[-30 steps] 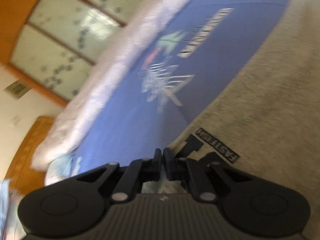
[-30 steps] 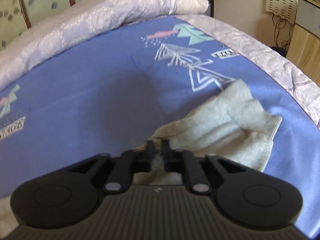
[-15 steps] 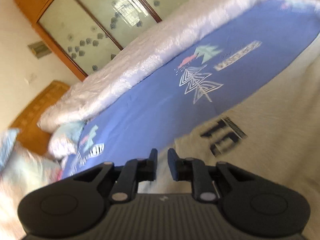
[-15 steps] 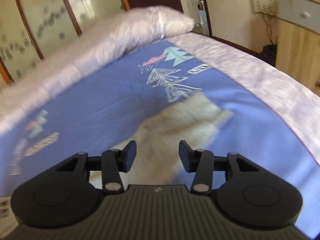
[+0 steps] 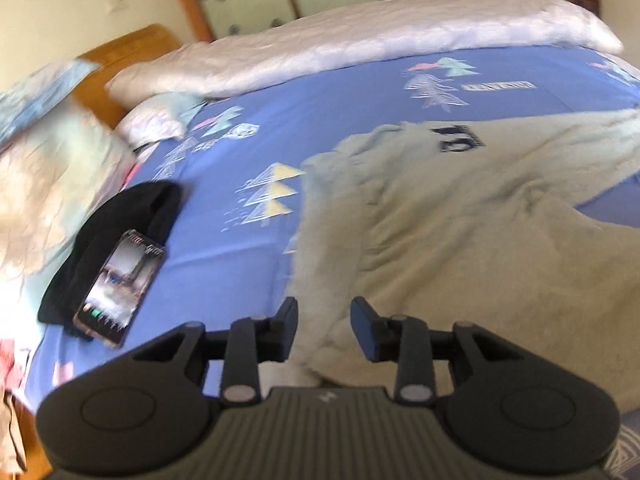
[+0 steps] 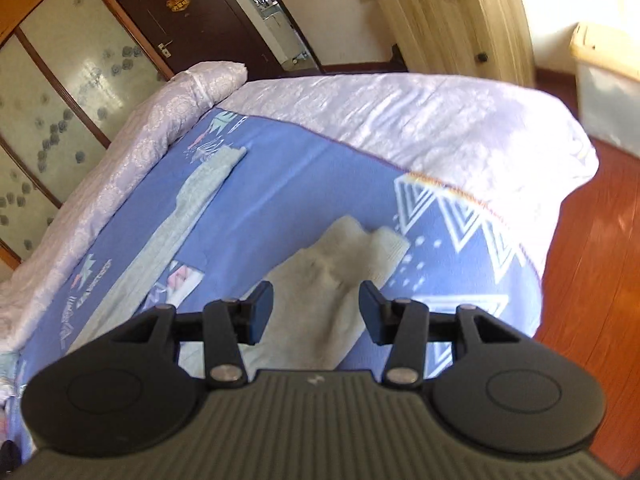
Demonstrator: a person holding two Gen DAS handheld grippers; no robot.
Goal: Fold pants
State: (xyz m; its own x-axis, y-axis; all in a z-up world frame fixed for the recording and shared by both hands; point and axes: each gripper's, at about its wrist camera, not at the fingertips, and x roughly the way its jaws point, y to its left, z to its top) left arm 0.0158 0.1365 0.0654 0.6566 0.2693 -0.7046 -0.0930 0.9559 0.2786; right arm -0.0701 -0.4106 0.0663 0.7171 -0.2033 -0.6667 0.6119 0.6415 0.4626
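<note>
Light grey sweatpants (image 5: 460, 216) with a dark printed patch lie spread on the blue bedspread (image 5: 340, 112). My left gripper (image 5: 324, 330) is open and empty, its fingers just above the waistband edge at the left of the pants. In the right wrist view one pant leg (image 6: 188, 208) stretches away to the far left and the other leg's cuffed end (image 6: 340, 264) lies right ahead. My right gripper (image 6: 316, 312) is open and empty above that cuff.
A phone (image 5: 120, 284) lies on a black garment (image 5: 116, 232) at the left of the bed, beside pillows (image 5: 48, 160). A rolled pale quilt (image 5: 360, 40) runs along the far side. The bed's edge and wooden floor (image 6: 592, 272) are at right.
Both grippers were shut on the pants a second ago; both have let go and opened. Both have pulled back and turned, so more of the bed shows.
</note>
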